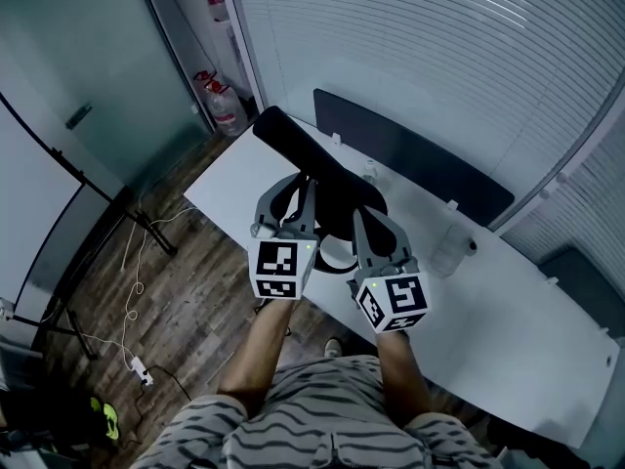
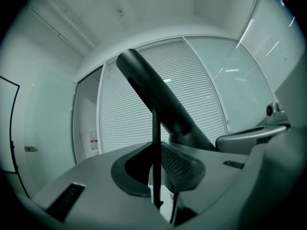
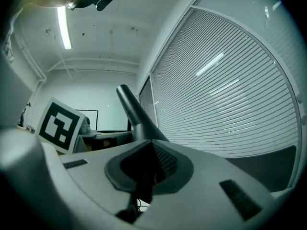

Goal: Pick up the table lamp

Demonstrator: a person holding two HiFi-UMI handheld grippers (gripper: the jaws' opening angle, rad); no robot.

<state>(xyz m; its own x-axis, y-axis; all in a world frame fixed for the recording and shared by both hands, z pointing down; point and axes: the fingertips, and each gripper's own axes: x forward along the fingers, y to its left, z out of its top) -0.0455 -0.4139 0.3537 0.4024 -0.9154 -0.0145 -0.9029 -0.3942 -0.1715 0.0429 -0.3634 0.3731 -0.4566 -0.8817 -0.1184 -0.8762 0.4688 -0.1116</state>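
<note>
The black table lamp (image 1: pixel 327 189) hangs above the white table (image 1: pixel 508 330), its long tube head (image 1: pixel 285 137) slanting up to the left. My left gripper (image 1: pixel 289 197) is shut on the left side of the lamp's base and my right gripper (image 1: pixel 374 221) on the right side. In the left gripper view a thin dark edge of the lamp (image 2: pixel 156 143) stands upright between the pads of the left gripper (image 2: pixel 158 176), with the tube head (image 2: pixel 153 95) rising behind. In the right gripper view the right gripper (image 3: pixel 146 176) is closed on a dark part of the lamp, and the tube (image 3: pixel 134 111) shows beyond.
A dark partition panel (image 1: pixel 410 154) runs along the table's far edge, in front of a wall of blinds. A clear glass (image 1: pixel 451 247) stands on the table to the right of the lamp. Water jugs (image 1: pixel 227 110) and loose cables (image 1: pixel 137 281) lie on the wooden floor at left.
</note>
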